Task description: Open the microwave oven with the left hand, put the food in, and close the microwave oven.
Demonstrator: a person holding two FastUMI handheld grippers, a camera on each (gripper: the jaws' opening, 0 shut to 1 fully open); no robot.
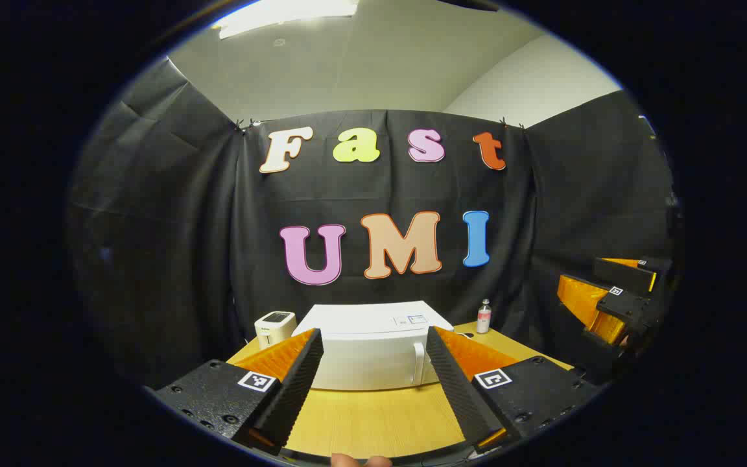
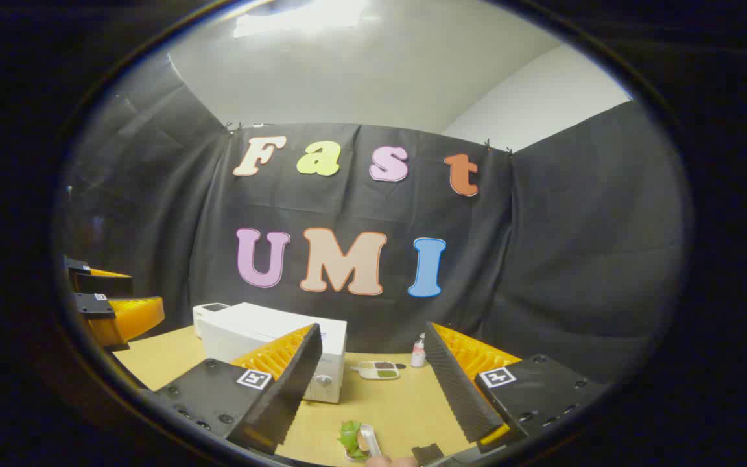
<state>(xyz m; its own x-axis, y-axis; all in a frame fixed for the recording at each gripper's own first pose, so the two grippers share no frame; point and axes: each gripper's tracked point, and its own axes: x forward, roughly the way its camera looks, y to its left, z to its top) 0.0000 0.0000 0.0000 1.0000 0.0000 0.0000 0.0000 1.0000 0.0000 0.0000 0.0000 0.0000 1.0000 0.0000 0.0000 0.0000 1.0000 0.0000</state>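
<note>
A: How does the left claw (image 1: pixel 373 383) stand?

B: Released. Its two fingers (image 1: pixel 296 383) are spread wide with nothing between them, held above the near edge of the tabletop (image 1: pixel 373 421). In the left gripper view the gap frames the microwave (image 1: pixel 373 353) straight ahead.

A: And the microwave door?

B: Closed, as far as the front shows. A white vertical handle (image 1: pixel 419 363) runs down the right side of the front. The claw is well apart from it.

A: The right claw (image 2: pixel 373 389)?

B: Also released, fingers (image 2: pixel 451 383) wide apart and gripping nothing. It hangs over the tabletop (image 2: pixel 399 405) to the right of the microwave (image 2: pixel 270 340), which the right gripper view sees from its right front corner.

A: Where is the food?

B: Low in the right gripper view, just below the gap of the right claw, lies something leafy and green, the food (image 2: pixel 351 438), on the tabletop, with a pale utensil or dish edge beside it; I cannot tell which. Farther back sits a small tray (image 2: pixel 379 370) with green and dark portions, near a bottle (image 2: pixel 418 351) with a pink label.

A: Anything else near the microwave?

B: A small white device (image 1: pixel 275 327) stands just left of it, close to the black cloth wall. From the left gripper view the right claw (image 1: pixel 613 305) shows at the far right edge.
</note>
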